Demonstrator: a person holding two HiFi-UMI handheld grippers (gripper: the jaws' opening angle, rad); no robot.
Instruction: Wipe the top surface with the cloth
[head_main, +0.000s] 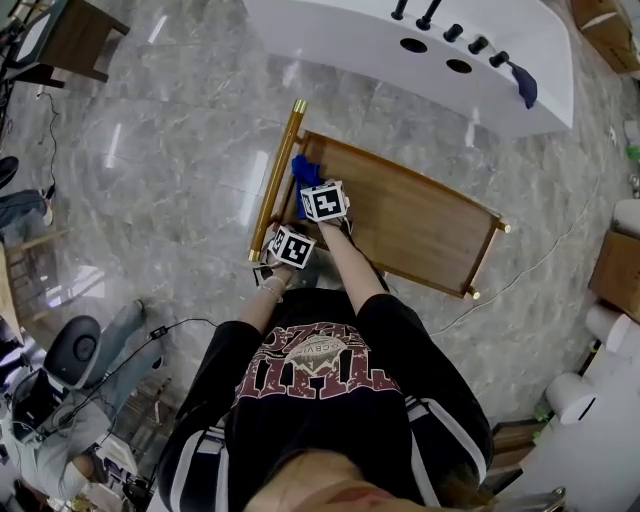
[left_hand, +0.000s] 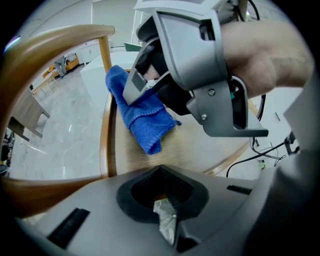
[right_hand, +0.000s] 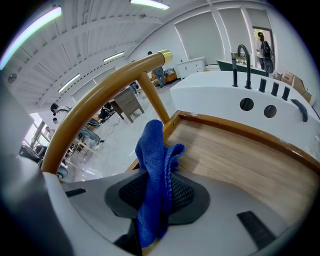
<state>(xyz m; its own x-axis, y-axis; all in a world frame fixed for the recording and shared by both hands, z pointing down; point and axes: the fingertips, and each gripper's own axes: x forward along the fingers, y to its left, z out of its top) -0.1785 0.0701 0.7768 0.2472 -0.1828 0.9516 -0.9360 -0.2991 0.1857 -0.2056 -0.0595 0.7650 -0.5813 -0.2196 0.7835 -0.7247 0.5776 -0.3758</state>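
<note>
- Jaws of the left gripper (left_hand: 162, 200) are pressed together, with nothing clearly between them. It sits low beside the curved wooden handle rail (left_hand: 45, 50).
- Right gripper (right_hand: 155, 197) pinches the blue woven cloth (right_hand: 155, 155) — its free end lies on the rimmed wooden cart top (right_hand: 240, 160), at the rail end.
- White tub with black taps (head_main: 400, 40) lies beyond the cart.

Glossy grey marble floor (head_main: 180, 150) with pale veins and light glare. A white bathtub (head_main: 500, 60) with black taps (head_main: 415, 12) stands at the far side, a dark wooden table (head_main: 85, 35) far left, cardboard boxes (head_main: 605, 25) far right. Overhead, long ceiling light strips (right_hand: 147, 4) on white panelling
</note>
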